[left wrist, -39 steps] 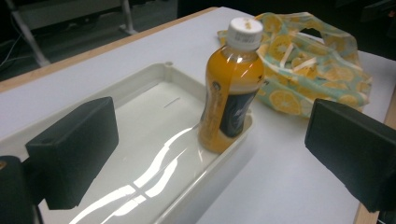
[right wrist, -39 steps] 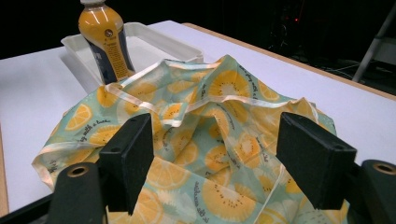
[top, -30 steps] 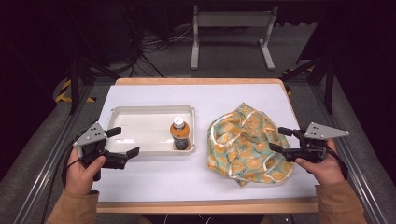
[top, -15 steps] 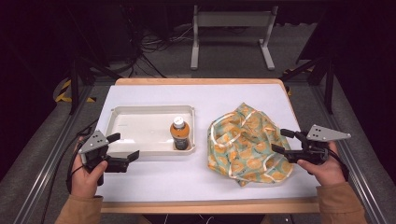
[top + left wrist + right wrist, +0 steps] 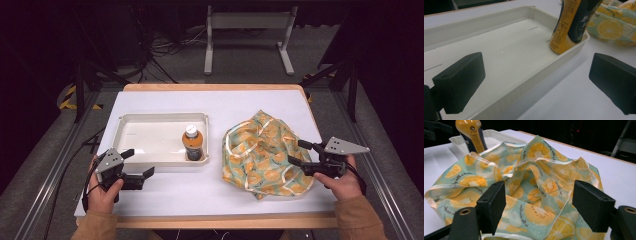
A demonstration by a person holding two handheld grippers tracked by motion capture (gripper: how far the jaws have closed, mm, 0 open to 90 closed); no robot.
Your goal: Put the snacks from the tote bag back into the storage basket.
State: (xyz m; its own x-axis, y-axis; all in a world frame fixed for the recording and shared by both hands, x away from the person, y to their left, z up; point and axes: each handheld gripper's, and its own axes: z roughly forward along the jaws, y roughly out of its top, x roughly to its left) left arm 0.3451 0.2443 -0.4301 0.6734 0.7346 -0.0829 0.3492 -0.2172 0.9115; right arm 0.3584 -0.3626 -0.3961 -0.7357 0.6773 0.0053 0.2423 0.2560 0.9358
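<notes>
Two open grippers flank a tray, a bottle and a bag before any grasp.

From left to right: the left gripper, jaws wide apart and empty, straddles the near wall of the tray, probably placed to steady it; the bottle stands upright in the tray's near right corner, within easy reach; the crumpled lemon-print bag lies on the table just beside the tray; the right gripper, equally wide and empty, hovers at the bag's right edge, seemingly aimed at its pale rim to open the mouth.
</notes>
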